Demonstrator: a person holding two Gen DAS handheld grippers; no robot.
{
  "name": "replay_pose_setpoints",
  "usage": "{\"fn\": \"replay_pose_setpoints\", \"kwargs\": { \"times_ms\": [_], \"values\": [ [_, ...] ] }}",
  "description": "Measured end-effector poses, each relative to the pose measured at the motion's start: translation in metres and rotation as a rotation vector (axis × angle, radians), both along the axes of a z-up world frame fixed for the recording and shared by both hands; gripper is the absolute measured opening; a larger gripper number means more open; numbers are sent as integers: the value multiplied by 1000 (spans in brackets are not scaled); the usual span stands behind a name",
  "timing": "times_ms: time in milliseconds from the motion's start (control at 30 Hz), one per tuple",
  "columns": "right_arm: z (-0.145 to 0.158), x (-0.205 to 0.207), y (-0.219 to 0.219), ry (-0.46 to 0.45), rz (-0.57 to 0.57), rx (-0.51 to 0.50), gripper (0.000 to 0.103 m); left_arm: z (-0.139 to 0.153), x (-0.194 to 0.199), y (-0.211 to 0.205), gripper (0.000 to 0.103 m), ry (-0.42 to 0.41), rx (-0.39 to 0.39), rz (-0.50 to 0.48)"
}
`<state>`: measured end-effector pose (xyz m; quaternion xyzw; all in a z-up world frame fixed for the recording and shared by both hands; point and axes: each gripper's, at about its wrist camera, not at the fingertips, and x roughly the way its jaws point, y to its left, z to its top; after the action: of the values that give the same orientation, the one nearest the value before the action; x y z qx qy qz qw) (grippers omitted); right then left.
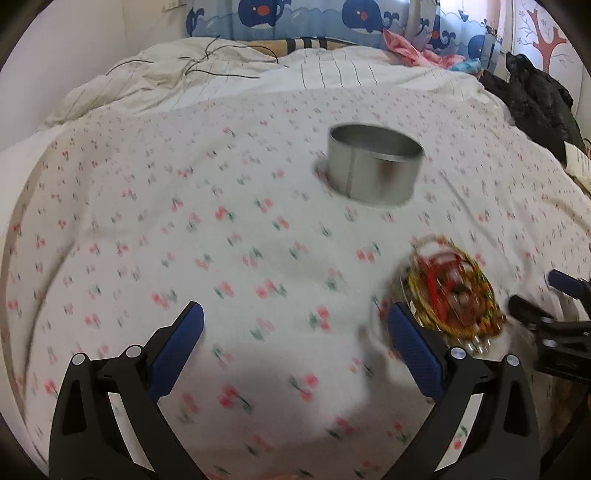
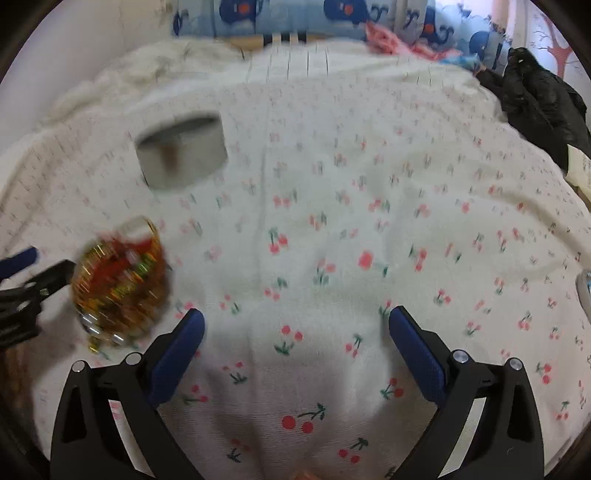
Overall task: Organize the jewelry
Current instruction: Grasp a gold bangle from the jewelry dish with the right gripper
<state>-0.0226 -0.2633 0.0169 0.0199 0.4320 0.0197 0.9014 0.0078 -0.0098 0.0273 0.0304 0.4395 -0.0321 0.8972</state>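
My left hand-held gripper (image 1: pixel 295 321) hangs over the bed (image 1: pixel 258 236) with its blue pads spread wide and nothing between them, only the cherry-print sheet below. My right hand-held gripper (image 2: pixel 295 321) is spread just as wide and is also empty. The jewelry (image 1: pixel 452 291) lies in a tangled heap of gold, red and green strands on the sheet, blurred so that I cannot make out single pieces. In the left wrist view the heap sits just beside and beyond my left gripper's right finger (image 1: pixel 413 354), and I cannot tell whether they touch. In the right wrist view the same heap (image 2: pixel 120 284) lies off to the left of the right gripper, near its left finger (image 2: pixel 177 354) but apart from it. The round metal tin (image 1: pixel 375 164) stands upright and open on the sheet farther up the bed, well apart from the heap and from both grippers; the right wrist view shows it (image 2: pixel 183 151) up and to the left. A black garment (image 1: pixel 535 99) is piled at the right edge of the bed, and whale-print curtains (image 1: pixel 266 16) hang behind the head end.
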Motion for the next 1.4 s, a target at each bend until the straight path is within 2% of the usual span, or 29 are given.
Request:
{"fn": "replay_pose_setpoints", "kwargs": {
  "times_ms": [133,200,300,400,533,600,633,667,733,767,867,1000,1100,1133,1167,1200,1267,1400],
  "values": [
    [22,-4,5,-61,128,80,96,-7,11,18,96,32,-35,58],
    [30,-2,8,-79,184,87,96,-10,10,22,96,47,-74,52],
    [34,10,18,-72,255,94,96,-5,7,16,96,12,-56,32],
    [37,25,29,-54,332,132,96,-7,6,16,96,16,-59,22],
    [45,48,41,-45,440,149,95,-9,4,21,96,36,-123,38],
    [43,62,45,-25,493,155,91,-9,4,23,96,53,-129,66],
    [41,69,47,-11,523,161,81,-11,6,23,96,78,-140,39],
    [39,74,49,3,545,169,65,-12,6,23,96,82,-146,31],
    [32,86,52,41,585,178,51,-11,7,25,96,79,-153,31],
    [29,89,54,56,612,185,48,-11,8,26,96,73,-147,32],
    [25,95,60,92,692,208,48,-9,7,26,96,69,-145,37],
    [16,98,65,137,726,234,46,-5,6,27,96,63,-164,24],
    [4,100,68,179,730,228,33,-3,5,29,96,64,-198,17],
    [1,102,68,191,726,247,27,-3,5,30,96,65,-212,12],
    [-1,104,68,197,726,260,15,-3,5,30,96,66,-219,8],
    [-2,104,68,200,729,262,10,-3,5,30,96,67,-220,7],
    [-1,104,69,198,739,278,5,-4,5,29,96,73,-225,1],
    [18,101,60,131,737,376,4,-5,4,28,96,73,-265,-20]
  ]
}}
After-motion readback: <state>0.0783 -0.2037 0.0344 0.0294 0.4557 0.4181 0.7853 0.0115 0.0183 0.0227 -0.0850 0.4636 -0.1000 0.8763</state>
